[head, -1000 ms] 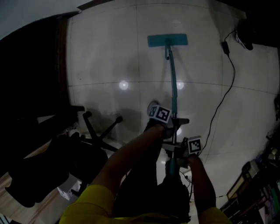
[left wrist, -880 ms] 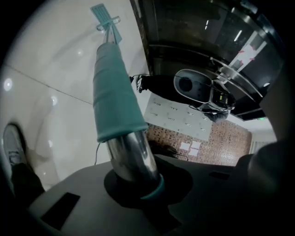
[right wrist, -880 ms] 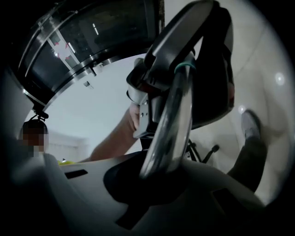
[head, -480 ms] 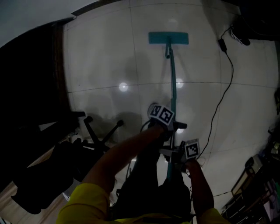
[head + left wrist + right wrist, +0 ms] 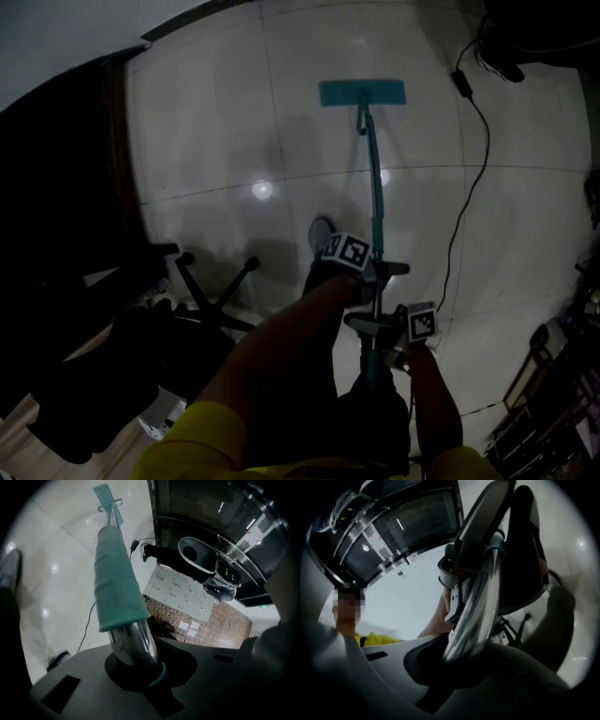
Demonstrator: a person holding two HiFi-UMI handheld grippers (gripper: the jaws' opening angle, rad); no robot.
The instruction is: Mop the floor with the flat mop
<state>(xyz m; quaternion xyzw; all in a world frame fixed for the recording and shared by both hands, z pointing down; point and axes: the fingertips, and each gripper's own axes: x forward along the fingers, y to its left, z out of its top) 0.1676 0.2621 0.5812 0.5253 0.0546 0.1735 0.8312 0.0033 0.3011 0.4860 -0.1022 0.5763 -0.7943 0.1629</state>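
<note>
The flat mop's teal head (image 5: 362,92) lies flat on the pale tiled floor (image 5: 206,131) ahead of me. Its teal-sleeved handle (image 5: 376,197) runs back to both grippers. My left gripper (image 5: 374,271) is shut on the handle, higher in the head view and nearer the mop head. My right gripper (image 5: 377,325) is shut on the bare metal part just behind it. In the left gripper view the teal sleeve (image 5: 115,578) and steel tube pass between the jaws of the left gripper (image 5: 136,667). In the right gripper view the steel tube (image 5: 476,606) sits in the right gripper (image 5: 450,663).
An office chair base (image 5: 214,289) stands at the left near my legs, with dark furniture (image 5: 56,187) behind it. A black cable (image 5: 469,187) with an adapter (image 5: 461,82) crosses the floor at the right. Dark clutter (image 5: 553,384) fills the lower right. My shoe (image 5: 322,232) is beside the handle.
The mop head has slid to the right across the tiles, closer to the cable and adapter. Both grippers have stayed shut on the handle and shifted slightly with it.
</note>
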